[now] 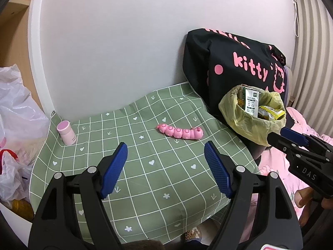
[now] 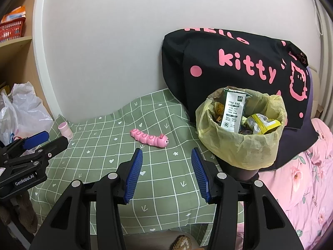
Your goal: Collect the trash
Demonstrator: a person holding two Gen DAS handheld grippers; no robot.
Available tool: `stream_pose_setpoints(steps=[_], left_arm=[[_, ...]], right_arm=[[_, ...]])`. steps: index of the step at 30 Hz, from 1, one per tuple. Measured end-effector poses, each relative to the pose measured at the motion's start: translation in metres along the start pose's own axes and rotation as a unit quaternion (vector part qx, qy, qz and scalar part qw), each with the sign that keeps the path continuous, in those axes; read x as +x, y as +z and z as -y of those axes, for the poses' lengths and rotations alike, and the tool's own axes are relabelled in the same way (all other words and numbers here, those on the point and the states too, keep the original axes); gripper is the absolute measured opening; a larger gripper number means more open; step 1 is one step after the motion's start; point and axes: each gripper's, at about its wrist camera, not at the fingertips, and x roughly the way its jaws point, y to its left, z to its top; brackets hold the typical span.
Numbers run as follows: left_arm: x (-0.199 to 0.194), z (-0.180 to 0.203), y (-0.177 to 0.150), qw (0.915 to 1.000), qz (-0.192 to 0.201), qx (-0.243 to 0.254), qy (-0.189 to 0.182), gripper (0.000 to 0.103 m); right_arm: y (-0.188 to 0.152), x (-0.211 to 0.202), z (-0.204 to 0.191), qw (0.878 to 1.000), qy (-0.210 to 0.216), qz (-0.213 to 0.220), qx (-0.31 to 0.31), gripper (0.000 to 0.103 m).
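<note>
Both spread and empty, the left gripper (image 1: 165,169) and right gripper (image 2: 167,175) hover over the cloth (image 1: 145,179), whose right edge hides behind the trash-filled bin (image 2: 242,129).

open stretch of green checked tablecloth (image 2: 154,179) along the near edge. pink plastic caterpillar toy (image 2: 149,138) sits mid-cloth, small pink cylindrical bottle (image 2: 66,130) at far-left corner, yellow-lined trash bin (image 2: 242,139) and black hello kitty bag (image 2: 239,68) block the right edge.

1 pink caterpillar toy (image 1: 180,132), 1 pink bottle (image 1: 66,132), 1 lined bin (image 2: 242,133), 2 grippers (image 1: 166,168) (image 2: 167,175)
</note>
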Motion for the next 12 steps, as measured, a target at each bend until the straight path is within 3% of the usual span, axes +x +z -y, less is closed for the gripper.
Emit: stream_pose_setpoints(steps=[4,7,10,12], left_arm=[[0.013,-0.012,0.002,0.9998,-0.013,-0.006,0.010,0.072],[0.040,-0.041,0.002,0.9979,-0.047,-0.039,0.019,0.072],[0.083,-0.096,-0.008,0.9904,-0.078,-0.095,0.063,0.078],[0.113,-0.133,-0.017,0.9808,-0.104,-0.127,0.105,0.080]], right_arm=[[0.004,0.016,0.000,1.000,0.004,-0.013,-0.006,0.046],[0.010,0.040,-0.004,0.999,0.017,-0.029,-0.016,0.050],[0.018,0.093,-0.026,0.994,0.068,-0.072,-0.056,0.052],[0.018,0.148,-0.058,0.978,0.127,-0.128,-0.109,0.052]])
